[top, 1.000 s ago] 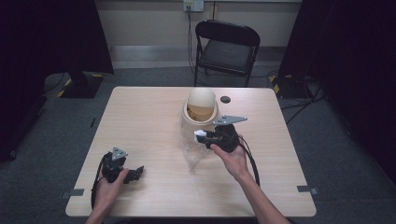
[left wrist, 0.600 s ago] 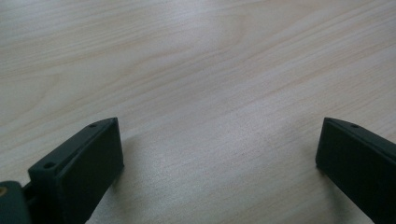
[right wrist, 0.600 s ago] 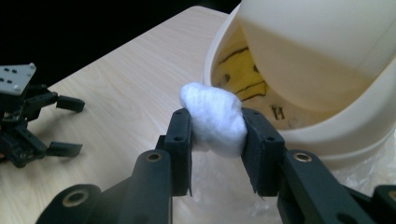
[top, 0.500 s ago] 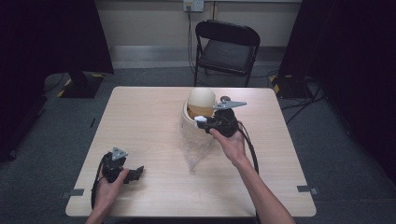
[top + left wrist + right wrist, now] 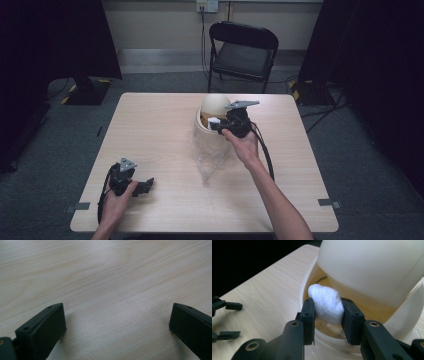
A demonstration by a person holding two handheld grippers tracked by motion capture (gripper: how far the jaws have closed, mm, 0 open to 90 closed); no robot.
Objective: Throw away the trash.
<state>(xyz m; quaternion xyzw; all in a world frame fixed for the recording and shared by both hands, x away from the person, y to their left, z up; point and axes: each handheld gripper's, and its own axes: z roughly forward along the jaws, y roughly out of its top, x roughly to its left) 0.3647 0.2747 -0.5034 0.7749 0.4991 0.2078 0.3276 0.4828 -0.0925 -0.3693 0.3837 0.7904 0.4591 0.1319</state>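
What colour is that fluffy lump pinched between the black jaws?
White. The fluffy lump shows best in the right gripper view, squeezed in the right gripper.

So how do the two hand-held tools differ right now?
The right tool is shut on a white wad, while the left tool stands wide open with nothing between its jaws. The right tool is held up at the rim of the cream bin, near the table's far side; the left tool lies low on the bare table near the front edge. Both are black, two-jawed, each gripped by one hand.
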